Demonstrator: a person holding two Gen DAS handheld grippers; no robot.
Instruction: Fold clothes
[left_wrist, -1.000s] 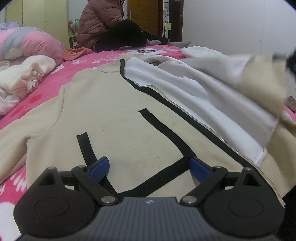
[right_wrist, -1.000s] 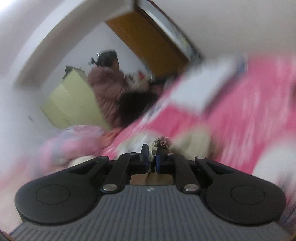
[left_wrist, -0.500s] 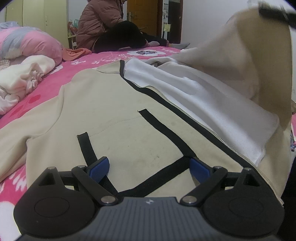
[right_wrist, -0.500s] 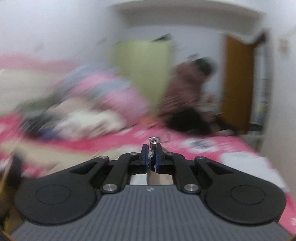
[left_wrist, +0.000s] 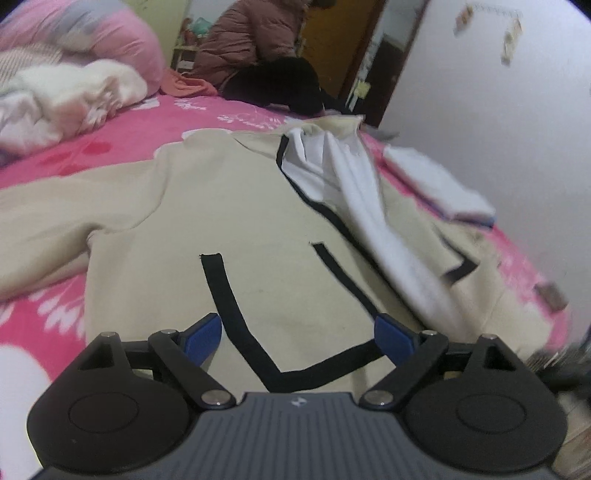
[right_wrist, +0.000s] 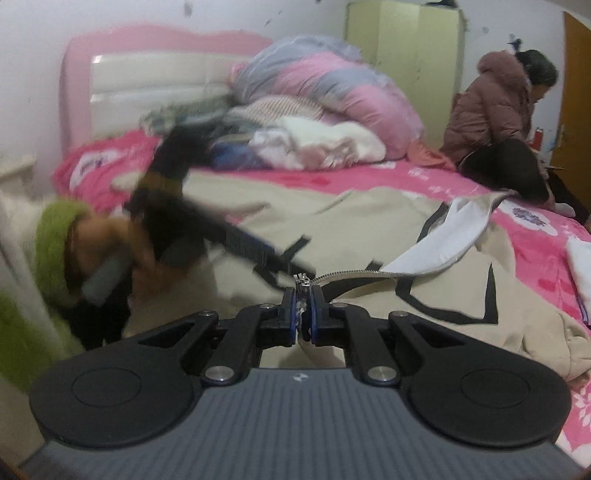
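Right tongs (right_wrist: 303, 308) clenched on jacket (left_wrist: 229, 221) zipper edge, left tongs (left_wrist: 297, 338) released over hem, bed (left_wrist: 122, 140) beyond.

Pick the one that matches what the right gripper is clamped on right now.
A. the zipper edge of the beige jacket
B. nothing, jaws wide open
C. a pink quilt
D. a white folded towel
A: the right gripper is shut on the beige jacket at its zipper pull, with the metal teeth running off to the right.

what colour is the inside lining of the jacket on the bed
White: the beige zip-up jacket with black trim has a white lining, clearest in the left wrist view.
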